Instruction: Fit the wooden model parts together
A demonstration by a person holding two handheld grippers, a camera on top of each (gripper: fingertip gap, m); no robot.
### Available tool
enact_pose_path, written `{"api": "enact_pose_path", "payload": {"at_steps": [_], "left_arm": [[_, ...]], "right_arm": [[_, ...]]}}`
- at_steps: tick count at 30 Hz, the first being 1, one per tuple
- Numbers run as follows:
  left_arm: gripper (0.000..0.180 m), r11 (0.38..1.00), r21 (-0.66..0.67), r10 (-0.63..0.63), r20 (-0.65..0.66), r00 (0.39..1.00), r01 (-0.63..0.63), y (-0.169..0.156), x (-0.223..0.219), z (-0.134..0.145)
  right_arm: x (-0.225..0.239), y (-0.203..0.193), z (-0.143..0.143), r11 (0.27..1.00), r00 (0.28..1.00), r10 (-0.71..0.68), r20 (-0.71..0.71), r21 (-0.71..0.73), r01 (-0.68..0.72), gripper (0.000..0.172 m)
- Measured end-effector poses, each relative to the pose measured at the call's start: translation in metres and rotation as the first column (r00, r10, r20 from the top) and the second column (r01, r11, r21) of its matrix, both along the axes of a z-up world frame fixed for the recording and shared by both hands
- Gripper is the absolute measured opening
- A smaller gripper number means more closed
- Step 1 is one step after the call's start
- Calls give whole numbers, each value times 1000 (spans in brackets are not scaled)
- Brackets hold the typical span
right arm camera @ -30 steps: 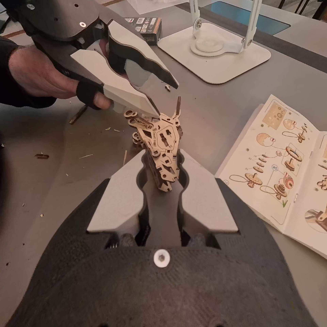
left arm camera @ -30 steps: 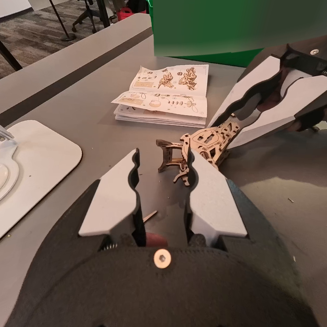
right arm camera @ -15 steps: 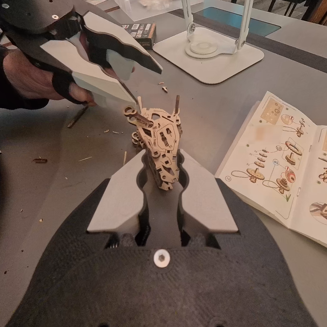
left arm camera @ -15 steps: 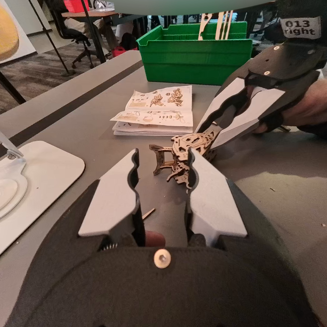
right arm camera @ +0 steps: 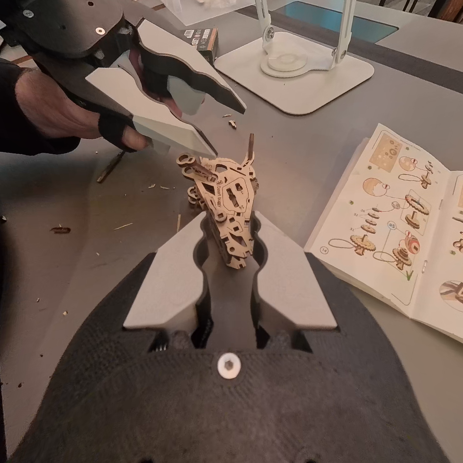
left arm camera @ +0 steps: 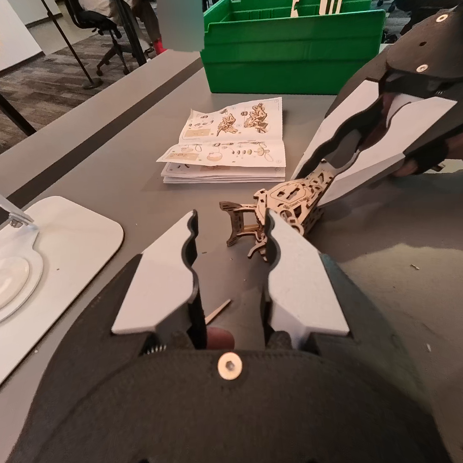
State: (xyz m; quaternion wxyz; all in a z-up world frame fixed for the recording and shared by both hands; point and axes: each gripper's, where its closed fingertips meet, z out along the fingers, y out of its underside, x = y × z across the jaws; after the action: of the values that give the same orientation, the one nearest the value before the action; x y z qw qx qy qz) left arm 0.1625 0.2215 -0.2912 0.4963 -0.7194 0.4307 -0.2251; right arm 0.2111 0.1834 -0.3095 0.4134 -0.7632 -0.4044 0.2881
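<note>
Right claw (right arm camera: 230, 225): jaws part-closed on the narrow end of the wooden model (right arm camera: 226, 200), both pads pressed against its sides. Model juts forward from the fingertips, far end down on the grey table (right arm camera: 313, 155).

Left claw (left arm camera: 230, 225): jaws wide apart, nothing between them. It hangs above the far end of the model; in the right wrist view one grey fingertip (right arm camera: 200, 145) sits just above the ringed lugs, contact not clear.

Judgement: step in hand looks like steadying or pressing at the far end. Keep the right grip firm but not tighter; thin plywood lugs would likely snap under side load. Bring the left claw straight down onto a broad flat face, not the rings.

Materials: model is pale laser-cut plywood, dark burnt edges, slots and cut-outs, a spindly dark frame at the far end. Splinters and a loose stick (left arm camera: 217, 310) lie under the left claw. Open paper booklet (right arm camera: 390, 225) to the right of the right claw, matte pages
</note>
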Motion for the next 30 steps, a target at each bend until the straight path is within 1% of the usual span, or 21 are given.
{"api": "enact_pose_path", "payload": {"at_steps": [16,18,21,24,26,28,30], "left_arm": [[53,1000,10,-2,-50,999,3,6,4,-4],[53,1000,8,-3,-55,998,3,6,4,-4],[54,1000,10,-4,-60,998,4,7,4,-4],[53,1000,12,-5,-66,998,5,6,4,-4],[53,1000,13,-5,-68,998,6,6,4,-4],[53,1000,15,-5,-73,997,6,6,5,-4],[53,1000,20,-5,-79,997,7,6,5,-4]], "right_arm": [[0,-2,-4,1000,999,-12,36,-24,13,28],[1,-2,-2,1000,999,-9,37,-20,10,31],[2,-2,2,1000,999,1,48,12,-2,34],[2,-2,10,995,996,18,85,95,-26,36],[-2,-5,12,987,991,51,123,146,-69,36],[-7,-6,10,976,984,68,165,192,-100,32],[-11,-6,4,972,975,75,207,205,-118,31]]}}
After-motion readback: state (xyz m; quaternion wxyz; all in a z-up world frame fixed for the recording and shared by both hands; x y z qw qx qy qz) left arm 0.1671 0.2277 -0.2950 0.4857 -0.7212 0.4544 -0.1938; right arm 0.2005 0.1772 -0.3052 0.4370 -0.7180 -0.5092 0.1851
